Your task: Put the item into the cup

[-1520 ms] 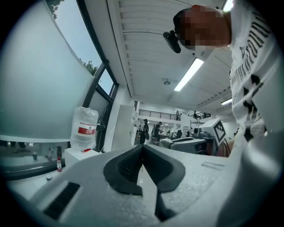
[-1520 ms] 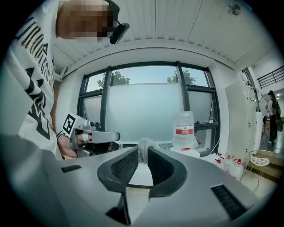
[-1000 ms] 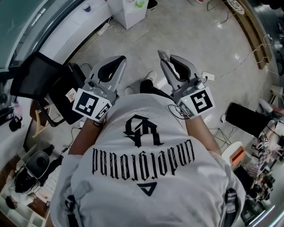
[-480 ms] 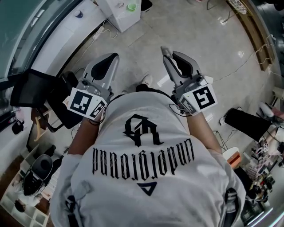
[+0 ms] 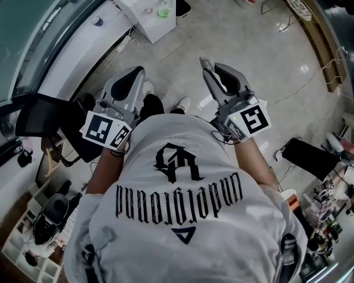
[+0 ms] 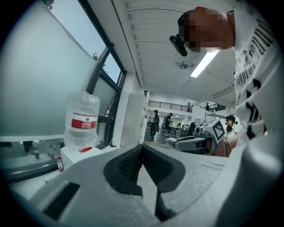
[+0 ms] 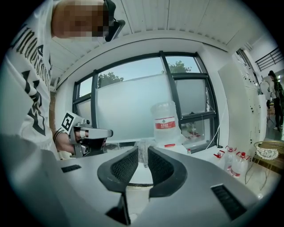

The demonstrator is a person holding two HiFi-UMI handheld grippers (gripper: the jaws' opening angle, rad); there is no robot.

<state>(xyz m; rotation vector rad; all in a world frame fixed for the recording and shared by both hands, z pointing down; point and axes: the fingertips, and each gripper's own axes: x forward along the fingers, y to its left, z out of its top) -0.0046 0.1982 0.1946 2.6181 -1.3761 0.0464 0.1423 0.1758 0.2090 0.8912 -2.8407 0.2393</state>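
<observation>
My left gripper (image 5: pixel 137 73) has its fingers pressed together with nothing between them; a big water jug (image 6: pixel 82 119) stands well ahead of them, off to their left; my right gripper (image 5: pixel 211 71) has its fingers pinching the pale crumpled item (image 7: pixel 142 155), which pokes out past the fingertips; both sets of fingers hang over the floor (image 5: pixel 249 33), near each other but apart; well ahead of them, on the white counter (image 5: pixel 131 8), sits a small green thing, probably the cup (image 5: pixel 163 11).
</observation>
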